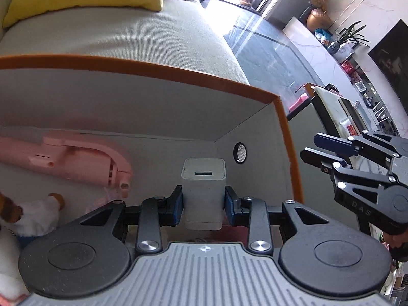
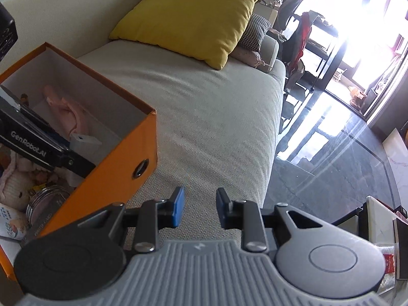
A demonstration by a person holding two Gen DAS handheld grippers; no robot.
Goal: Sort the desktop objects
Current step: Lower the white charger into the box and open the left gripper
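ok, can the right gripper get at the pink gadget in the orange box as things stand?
Probably not directly. The right gripper is open and empty outside the orange box, over the sofa. The left gripper, holding the white charger, fills the box opening above the pink gadget.

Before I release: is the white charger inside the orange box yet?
Inside. The left gripper holds the charger below the orange box rim.

A yellow cushion is lying at the top centre of the right wrist view on a pale sofa, with a checked cushion peeking out just behind it on the right. In the left wrist view, a copper vase is standing at upper right near a green plant, and a dark screen is hanging at the right edge. Bright daylight is glaring across the dark glossy floor at the right of the right wrist view.
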